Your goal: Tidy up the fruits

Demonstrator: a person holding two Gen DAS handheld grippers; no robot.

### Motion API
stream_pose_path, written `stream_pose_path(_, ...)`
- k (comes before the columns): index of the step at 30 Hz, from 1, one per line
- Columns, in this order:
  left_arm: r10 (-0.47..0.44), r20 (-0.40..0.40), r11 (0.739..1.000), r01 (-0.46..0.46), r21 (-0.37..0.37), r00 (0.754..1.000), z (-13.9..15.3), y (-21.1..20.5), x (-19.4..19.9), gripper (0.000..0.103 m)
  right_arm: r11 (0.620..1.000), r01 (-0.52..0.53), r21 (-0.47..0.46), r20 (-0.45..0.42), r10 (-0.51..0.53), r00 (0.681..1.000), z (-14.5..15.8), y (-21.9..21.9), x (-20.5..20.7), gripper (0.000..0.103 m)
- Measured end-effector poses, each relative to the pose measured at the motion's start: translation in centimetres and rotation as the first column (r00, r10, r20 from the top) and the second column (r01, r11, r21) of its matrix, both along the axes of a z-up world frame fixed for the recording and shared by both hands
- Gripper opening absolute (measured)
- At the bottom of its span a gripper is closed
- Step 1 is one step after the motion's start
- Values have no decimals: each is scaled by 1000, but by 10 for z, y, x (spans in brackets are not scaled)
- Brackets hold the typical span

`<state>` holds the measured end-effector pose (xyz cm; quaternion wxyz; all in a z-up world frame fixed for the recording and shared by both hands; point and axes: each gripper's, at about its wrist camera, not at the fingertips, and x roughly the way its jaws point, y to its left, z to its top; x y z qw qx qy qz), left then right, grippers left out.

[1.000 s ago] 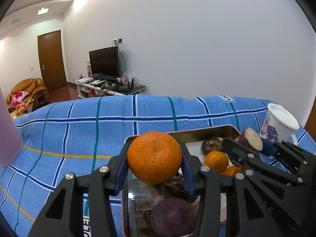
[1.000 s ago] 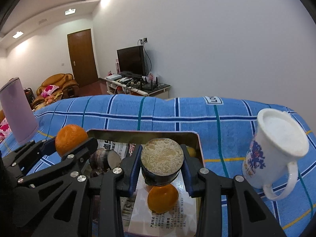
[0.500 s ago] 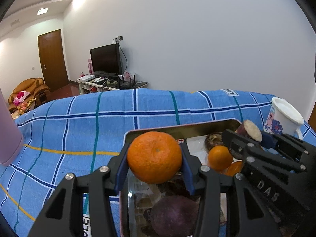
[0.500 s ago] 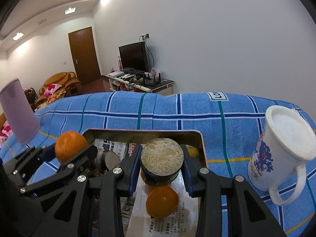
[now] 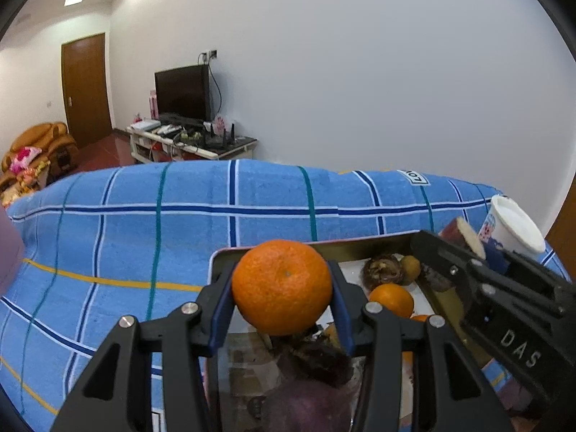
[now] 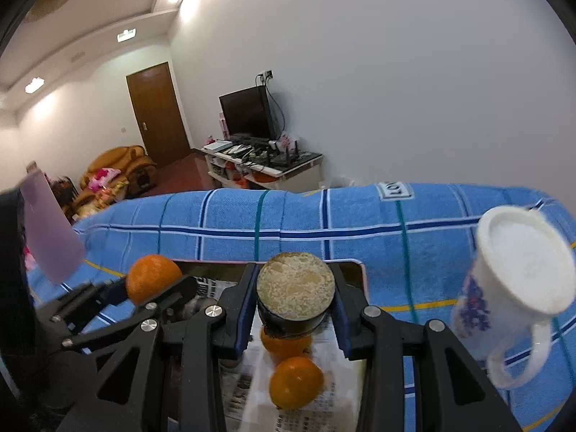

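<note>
Bedding in blue plaid, a towel-like cover (image 5: 180, 223), spreads across the bed and carries a shallow metal tin (image 5: 363, 246) lined with newspaper, with a white printed mug (image 6: 518, 288) standing off to its right and a pale purple tumbler (image 6: 46, 226) to its left. Inside the tin lie loose oranges (image 6: 297, 381), a dark purple sweet potato (image 5: 309, 406) and some brownish, shrivelled fruit (image 5: 383, 270) near the far wall. Both tools hang above the tin, each loaded. The left tool (image 5: 281, 288) is clamped on a mandarin (image 5: 281, 286), its blue pads pressing either flank so the fruit sits across the jaws with its small navel dimple facing the camera; being nearly round, it has no real long axis, only a slight squatness. The right tool (image 6: 295, 297) is gripping a dark cut piece of sweet potato (image 6: 295, 291), a short stub whose pale, grainy cut face tilts up toward the camera, so its long axis runs roughly along the fingers and down toward the tin. The step in hand looks like carrying both items to their places, and it would be done well by keeping the two tools apart, since they sit close together over the tin, lowering each item until it rests before releasing, and setting the stub on its side or flat face so it cannot roll into the oranges. The mug near the right tool is worth steering around.
</note>
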<state>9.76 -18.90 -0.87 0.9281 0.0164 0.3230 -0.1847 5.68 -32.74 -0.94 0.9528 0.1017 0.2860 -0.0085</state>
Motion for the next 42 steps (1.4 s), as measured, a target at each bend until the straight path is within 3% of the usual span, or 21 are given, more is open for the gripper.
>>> stream_pose_path(3, -19, -1, 1000, 19, 24, 1000, -7, -7, -3, 49, 998, -9, 55, -22, 11, 1000, -3, -7, 10, 40)
stream_pose_path(14, -31, 38, 986, 24, 164, 999, -15, -30, -6, 50, 996, -64, 61, -138, 72, 988, -27, 14, 41, 40)
stream_pose_path(18, -27, 43, 984, 19, 177, 999, -15, -31, -6, 50, 996, -80, 41, -157, 85, 984, -30, 21, 42, 40)
stream_pose_path(30, -14, 32, 981, 8, 196, 999, -14, -33, -7, 51, 988, -96, 121, -154, 114, 981, -35, 16, 44, 40)
stream_pose_path(36, 37, -4, 992, -37, 119, 999, -9, -22, -2, 81, 976, -78, 202, -114, 103, 988, -33, 3, 36, 46)
stream_pose_path(40, 27, 12, 993, -28, 118, 1000, -7, -22, -7, 92, 976, -78, 205, -72, 94, 993, -27, 1, 26, 52)
stream_pose_path(42, 24, 48, 990, -31, 138, 999, -5, -24, -14, 99, 977, -81, 198, -46, 91, 995, -24, 1, 20, 74)
